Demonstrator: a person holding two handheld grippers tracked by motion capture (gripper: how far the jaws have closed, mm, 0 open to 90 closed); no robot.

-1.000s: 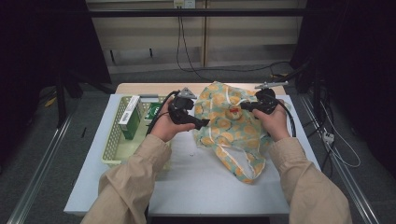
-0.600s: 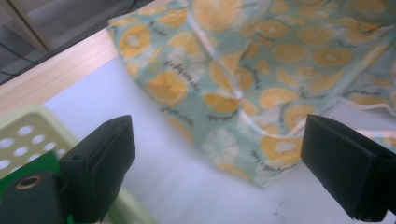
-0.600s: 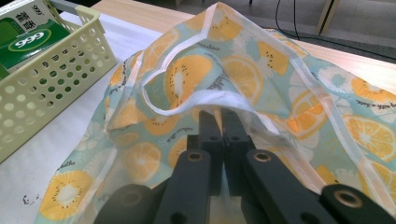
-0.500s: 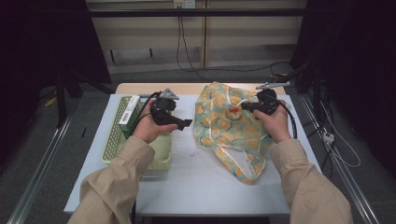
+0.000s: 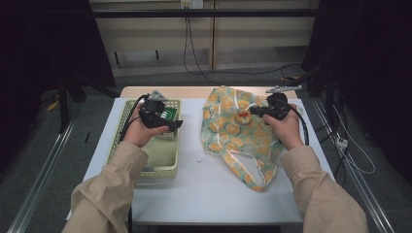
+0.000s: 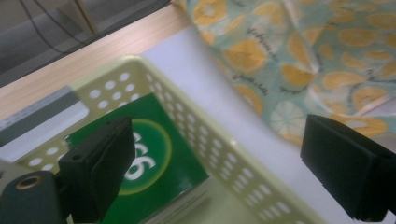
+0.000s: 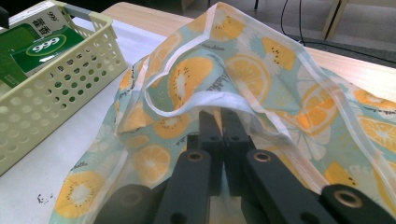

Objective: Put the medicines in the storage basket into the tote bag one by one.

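A teal bag printed with orange slices [image 5: 238, 131] lies on the white table, right of centre. My right gripper [image 5: 252, 112] is shut on the bag's white-trimmed rim [image 7: 196, 105], its jaws pressed together around the fabric [image 7: 219, 119]. My left gripper [image 5: 175, 124] hovers open over the right side of a pale green perforated basket [image 5: 155, 171]. Its jaws [image 6: 219, 158] stand wide apart with nothing between them. A green box with a "999" logo [image 6: 154, 154] lies in the basket below them. The bag [image 6: 299, 56] is to the gripper's right, apart from it.
The basket [image 7: 56, 88] sits at the table's left side with the green box [image 5: 167, 115] at its far end. A wooden strip [image 5: 194, 91] edges the table's back. Cables trail on the floor behind, and metal rails run along both sides.
My left gripper has moved left, away from the bag's edge, to a spot over the basket. The right gripper and the bag have stayed put.
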